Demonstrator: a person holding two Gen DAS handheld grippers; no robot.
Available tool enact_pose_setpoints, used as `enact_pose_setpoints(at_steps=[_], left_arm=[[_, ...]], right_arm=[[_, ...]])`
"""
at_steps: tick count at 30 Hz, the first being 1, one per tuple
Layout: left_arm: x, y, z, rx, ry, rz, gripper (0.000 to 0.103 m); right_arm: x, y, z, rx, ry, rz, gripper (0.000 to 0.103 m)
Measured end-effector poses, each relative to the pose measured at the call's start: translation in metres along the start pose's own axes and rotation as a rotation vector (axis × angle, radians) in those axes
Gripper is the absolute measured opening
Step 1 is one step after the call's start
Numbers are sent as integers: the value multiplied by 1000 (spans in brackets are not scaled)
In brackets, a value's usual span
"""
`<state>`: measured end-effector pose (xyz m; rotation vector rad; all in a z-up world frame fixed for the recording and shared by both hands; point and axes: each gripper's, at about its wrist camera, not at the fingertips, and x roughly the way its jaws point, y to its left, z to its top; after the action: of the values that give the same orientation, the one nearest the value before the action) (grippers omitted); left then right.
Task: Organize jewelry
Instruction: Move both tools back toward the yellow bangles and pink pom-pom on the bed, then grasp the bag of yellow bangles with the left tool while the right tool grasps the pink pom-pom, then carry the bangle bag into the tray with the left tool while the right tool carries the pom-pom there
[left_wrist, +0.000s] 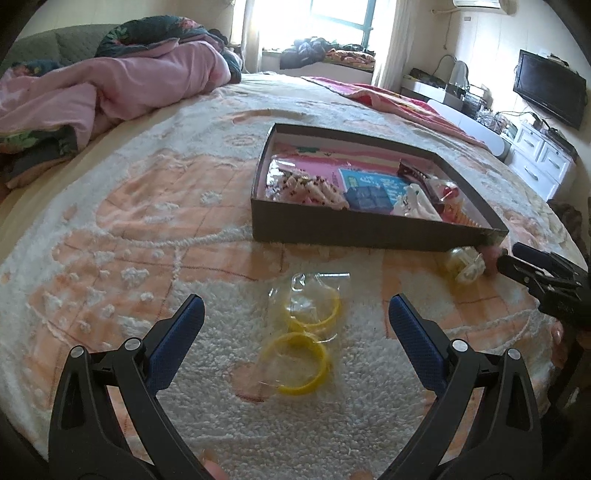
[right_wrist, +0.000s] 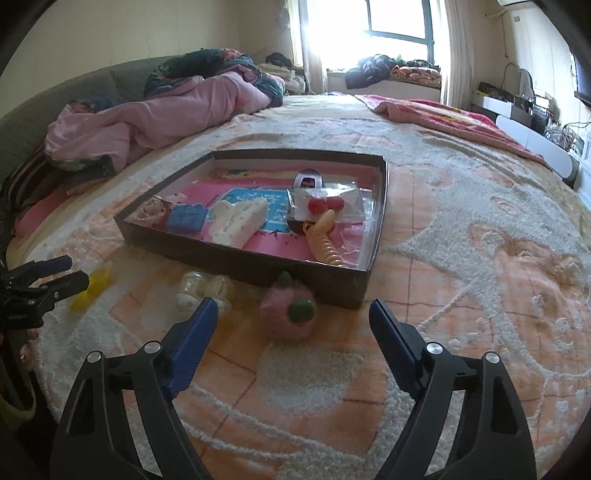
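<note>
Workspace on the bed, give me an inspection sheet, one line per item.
Surface: patterned blanket on a bed.
Job's things: shallow box holding clips and packets; yellow bangles in clear bags, pale clip and pink pompom lying outside it.
Clutter: pink quilt.
Grippers: left gripper open over the bangles; right gripper open near the pompom.
Cables: some near the TV.
Surroundings: window, white drawers.

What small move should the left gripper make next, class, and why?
Probably lower the left gripper onto the bagged yellow bangles and close. Its jaws are open with the bangles between them on the blanket, still outside the box that already holds other pieces.
</note>
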<state>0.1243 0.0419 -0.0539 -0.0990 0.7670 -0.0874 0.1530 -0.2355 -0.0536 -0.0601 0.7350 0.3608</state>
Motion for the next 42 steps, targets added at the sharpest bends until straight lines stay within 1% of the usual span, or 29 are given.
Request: enact_pose_setpoints(at_steps=[2,4,5,7,8,9,10,11,13,14,16,17,18,20,26,35,42], left_arm=[[4,-1,-1,-2,8,-8,89],[7,-2,-2,-6,20,-21,81],[9,-3,-3,-5,24,-27,79],[11,-6,-4,3,30,-34,66],[12,-7,-5,9,35,-39,63],[12,-9,-5,11,39,-43,55],[14,-10,-6,12,45,-45,51],[15,-10,-6,14,48,-45,49],[15,-10,-7,17,51,-51,40],[14,-11,-6,18,52,-58,37],[15,-12,-5,24,52,-59,36],[15,-13,-5,27,51,-60,36],[15,-13,-5,26,52,-64,35],[13,-15,-4,28,51,-68,34],[4,-25,0,45,29,-94,34],[-4,-40,10,74,4,-119,34],[-5,-50,20,88,-12,-126,34]], right_arm=[[4,-1,0,2,7,3,75],[10,-1,1,4,22,5,72],[11,-2,1,6,24,8,70],[15,-2,2,14,32,10,68],[17,-3,2,17,37,9,67],[17,-3,2,19,37,7,67],[18,-3,2,18,37,7,67],[18,-2,2,16,39,7,66],[20,-2,2,14,53,14,56],[22,-1,2,12,63,17,49],[25,-1,2,7,70,19,44],[25,0,2,2,74,27,36],[25,1,1,-2,74,26,32],[23,2,0,-5,72,26,30],[13,1,-4,7,60,37,29],[-15,-1,-12,22,30,56,29],[-30,-2,-6,26,-10,65,29]])
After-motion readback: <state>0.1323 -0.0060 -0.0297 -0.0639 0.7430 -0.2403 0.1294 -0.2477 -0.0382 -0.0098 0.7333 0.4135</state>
